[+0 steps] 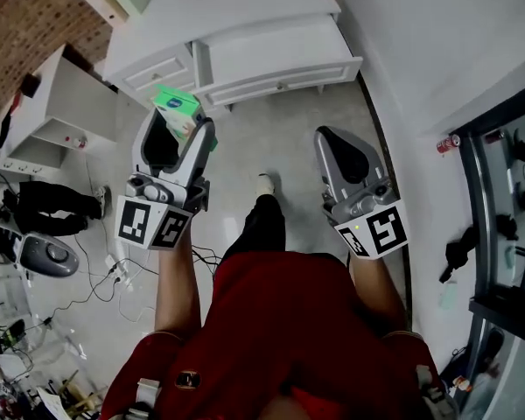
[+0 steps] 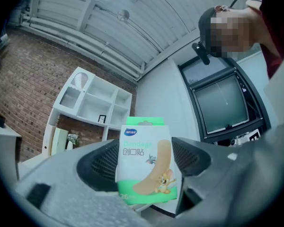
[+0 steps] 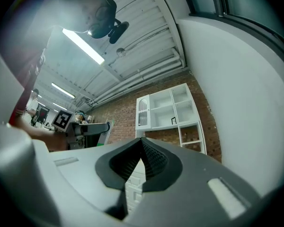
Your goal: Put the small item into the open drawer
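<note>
Box point(image 2: 146, 162) of plasters is pinched between the jaws of the left gripper point(image 1: 179, 122), in the air near the open drawer point(image 1: 271, 59). Right gripper point(image 3: 141, 161) has jaws pressed together, empty.

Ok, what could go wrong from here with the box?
The box stands tall out of the left gripper, pinched only by its sides, so it could tilt or slip. It seems to hang over the floor, short of the drawer; an early release would drop it there.

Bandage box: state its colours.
The bandage box is green and white, with a tan plaster pictured; best in the left gripper view.
</note>
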`<action>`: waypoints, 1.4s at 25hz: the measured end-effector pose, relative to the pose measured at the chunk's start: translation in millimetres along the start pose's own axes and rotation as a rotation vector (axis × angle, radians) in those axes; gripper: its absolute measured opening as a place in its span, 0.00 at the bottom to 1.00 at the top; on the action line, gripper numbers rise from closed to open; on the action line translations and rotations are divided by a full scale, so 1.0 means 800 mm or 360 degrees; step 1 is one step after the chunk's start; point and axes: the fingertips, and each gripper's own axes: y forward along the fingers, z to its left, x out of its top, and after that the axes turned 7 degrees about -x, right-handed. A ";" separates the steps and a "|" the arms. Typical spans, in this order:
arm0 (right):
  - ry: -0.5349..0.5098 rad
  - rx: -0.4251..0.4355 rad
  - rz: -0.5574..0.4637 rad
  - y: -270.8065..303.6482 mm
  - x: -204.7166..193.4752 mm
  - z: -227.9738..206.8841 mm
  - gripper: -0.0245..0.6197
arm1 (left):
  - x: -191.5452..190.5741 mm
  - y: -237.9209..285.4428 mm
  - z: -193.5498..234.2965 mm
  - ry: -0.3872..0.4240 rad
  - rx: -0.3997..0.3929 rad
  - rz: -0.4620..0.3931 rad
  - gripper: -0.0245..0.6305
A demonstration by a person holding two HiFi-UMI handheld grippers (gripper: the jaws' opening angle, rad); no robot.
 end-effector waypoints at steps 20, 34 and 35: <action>-0.0113 -0.0115 0.0201 0.364 -0.115 -0.124 0.06 | -0.127 0.214 0.321 -0.0134 -0.0160 0.0222 0.57; -0.0201 -0.0066 0.0370 0.439 -0.179 -0.184 0.06 | -0.239 0.287 0.372 -0.0210 -0.0165 0.0533 0.57; -0.0201 -0.0054 0.0373 0.443 -0.182 -0.188 0.06 | -0.248 0.292 0.373 -0.0216 -0.0162 0.0564 0.57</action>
